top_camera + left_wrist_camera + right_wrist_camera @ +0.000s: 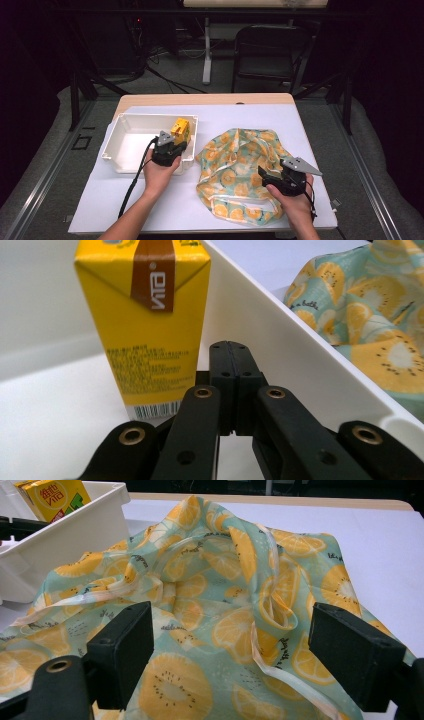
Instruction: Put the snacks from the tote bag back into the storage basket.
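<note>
A yellow drink carton [180, 131] stands upright in the far right corner of a white tray [125, 150]. My left gripper [175, 145] reaches over the tray's near right rim. In the left gripper view its jaws are shut with nothing between them [231, 347], just right of the carton [145, 325] and beside the tray wall [280, 340]. A teal fabric bag with a lemon print [240, 165] lies crumpled right of the tray. My right gripper [261, 171] hovers over the bag's near right part, jaws wide open [240, 650] above the cloth [215, 590].
The table wears a white cover [300, 130], with a wooden strip along its far edge [210, 99]. The bag's pale handle loops [280, 670] lie near my right jaws. A black chair [270, 50] and cables stand on the floor beyond the table.
</note>
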